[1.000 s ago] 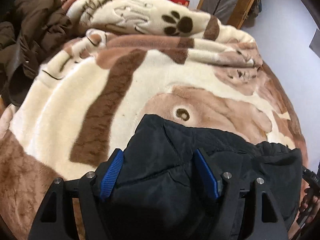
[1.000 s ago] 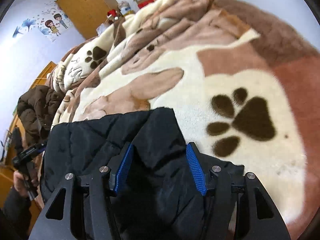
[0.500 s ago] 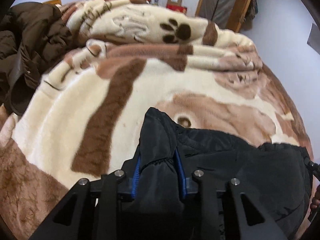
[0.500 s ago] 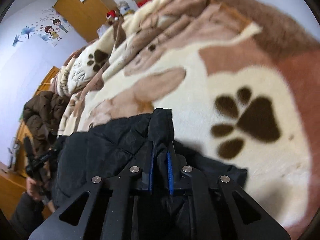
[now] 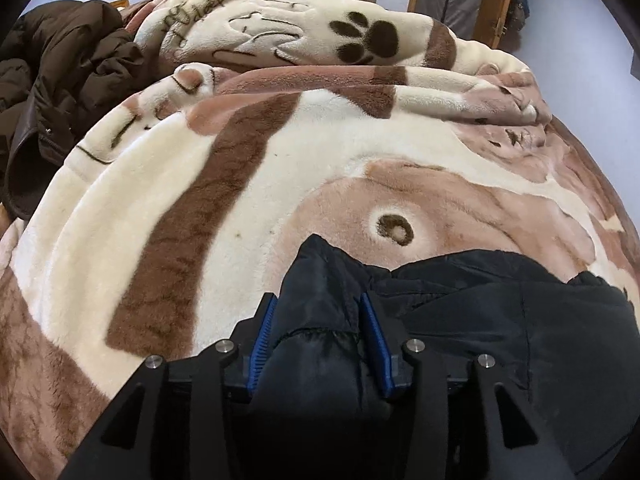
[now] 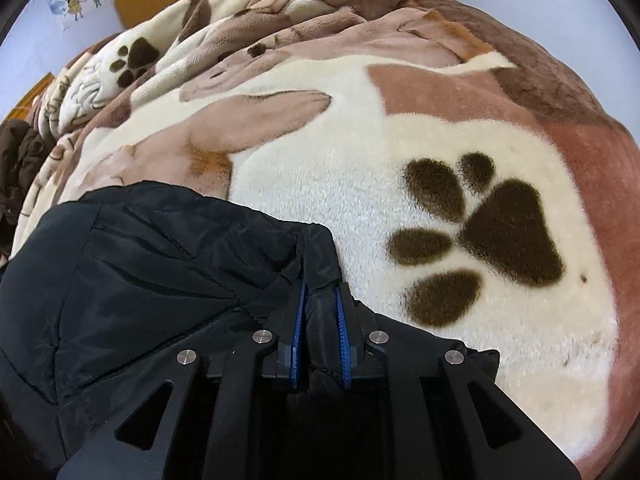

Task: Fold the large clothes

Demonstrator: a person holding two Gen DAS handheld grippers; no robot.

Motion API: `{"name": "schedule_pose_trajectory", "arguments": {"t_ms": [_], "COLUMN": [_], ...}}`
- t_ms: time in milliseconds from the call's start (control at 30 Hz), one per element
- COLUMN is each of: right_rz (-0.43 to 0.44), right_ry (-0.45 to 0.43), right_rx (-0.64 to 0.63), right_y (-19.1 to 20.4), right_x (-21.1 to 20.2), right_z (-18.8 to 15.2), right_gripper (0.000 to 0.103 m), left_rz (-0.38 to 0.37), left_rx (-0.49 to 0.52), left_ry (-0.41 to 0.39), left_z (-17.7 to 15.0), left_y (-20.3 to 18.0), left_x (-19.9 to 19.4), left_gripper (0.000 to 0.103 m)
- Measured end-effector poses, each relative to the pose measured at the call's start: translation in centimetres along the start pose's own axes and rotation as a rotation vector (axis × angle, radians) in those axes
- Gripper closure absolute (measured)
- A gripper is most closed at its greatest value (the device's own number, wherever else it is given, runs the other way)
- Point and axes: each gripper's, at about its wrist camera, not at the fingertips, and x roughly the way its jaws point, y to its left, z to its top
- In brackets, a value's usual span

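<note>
A black padded jacket [image 5: 480, 312] lies on a plush cream and brown paw-print blanket [image 5: 240, 184]. My left gripper [image 5: 318, 300] has a raised fold of the jacket's corner bunched between its blue pads. Its jaws are opening, and the fabric still fills the gap. In the right wrist view the jacket [image 6: 140, 260] spreads to the left. My right gripper [image 6: 321, 286] pinches a narrow ridge of the jacket's edge. These jaws are opening slightly too, with cloth still touching both pads.
A dark brown puffy coat [image 5: 60, 64] is heaped at the blanket's far left, also visible as the brown coat [image 6: 16, 152] in the right wrist view. Bunched blanket folds [image 5: 320, 40] rise at the back. Wooden furniture and boxes stand beyond.
Both grippers went from wide open over the jacket to closed on folds of it, then widened a little. Both have sunk closer to the blanket.
</note>
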Motion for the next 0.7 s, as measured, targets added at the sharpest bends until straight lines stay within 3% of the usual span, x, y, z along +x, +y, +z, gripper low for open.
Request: {"name": "schedule_pose_trajectory", "arguments": {"t_ms": [100,167,300,400,500,567,633,700], "right_rz": [-0.002,-0.001,0.014,0.053,0.055,0.041,-0.015,-0.075], "right_ry": [-0.012,-0.048,-0.181,-0.229,-0.228,-0.182,-0.155,-0.192], "right_rx": [0.008,0.027,0.041,0.002,-0.077,-0.096,-0.107,-0.128], "right_y": [-0.2,-0.3,0.4,2.8,5.8,6.7,6.6,6.1], "right_x": [-1.8,-3.8,-9.8,-12.4,-11.9,-9.9,-7.6,-6.2], "right_z": [0.3,0.6,0.7,-0.3,-1.6,-2.5,-3.6,-4.9], "right_gripper": [0.083,0.082,0.080,0.080,0.080,0.080,0.080,0.080], "left_rz": [-0.033,-0.054,-0.070,-0.083,-0.129,-0.143,-0.117,-0.114], "left_rx": [-0.032,-0.063,-0.091,-0.098,-0.103,-0.053,0.028,0.052], "left_ry": [0.019,0.009,-0.067,-0.142,-0.154,-0.134,-0.100,-0.071], "left_z": [0.6,1.2,2.0,1.9,0.6,-0.8,-2.1,-2.9], "left_y": [1.1,2.4,4.3,4.7,4.3,3.1,1.7,1.2], "left_x": [-1.5,-3.1,-7.1,-10.0,-11.0,-10.5,-8.8,-6.6], "left_gripper": [0.052,0.040,0.036,0.035,0.034,0.034,0.034,0.033]}}
